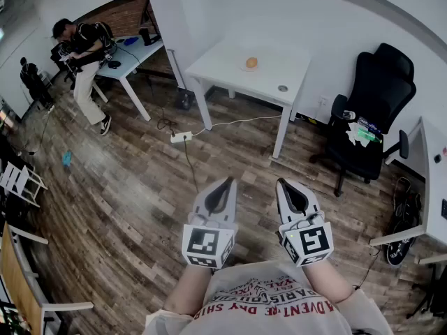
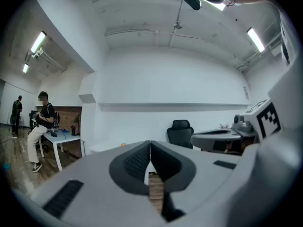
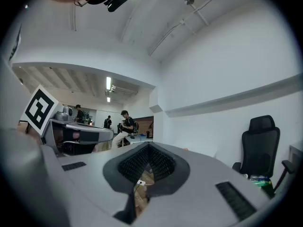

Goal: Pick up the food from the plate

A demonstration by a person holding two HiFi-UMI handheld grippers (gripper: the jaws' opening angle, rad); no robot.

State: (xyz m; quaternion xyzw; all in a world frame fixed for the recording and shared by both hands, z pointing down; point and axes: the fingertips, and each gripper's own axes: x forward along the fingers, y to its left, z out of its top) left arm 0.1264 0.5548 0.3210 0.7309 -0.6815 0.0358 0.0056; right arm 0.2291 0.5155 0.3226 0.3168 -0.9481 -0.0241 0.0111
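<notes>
An orange piece of food (image 1: 251, 63) lies on a pale plate (image 1: 246, 68) on a white table (image 1: 230, 68) across the room. In the left gripper view the food (image 2: 123, 144) is a tiny orange dot far beyond the jaws. It is also a small dot (image 3: 185, 149) in the right gripper view. My left gripper (image 1: 228, 182) and right gripper (image 1: 283, 183) are held side by side low in front of the person's body, far from the table. Both are shut, jaws meeting at the tips, with nothing between them.
A small round object (image 1: 282, 88) sits near the table's right corner. A black office chair (image 1: 370, 124) stands to the right, and a power strip with cables (image 1: 181, 137) lies on the wooden floor. A person (image 1: 84, 54) sits at another desk, far left.
</notes>
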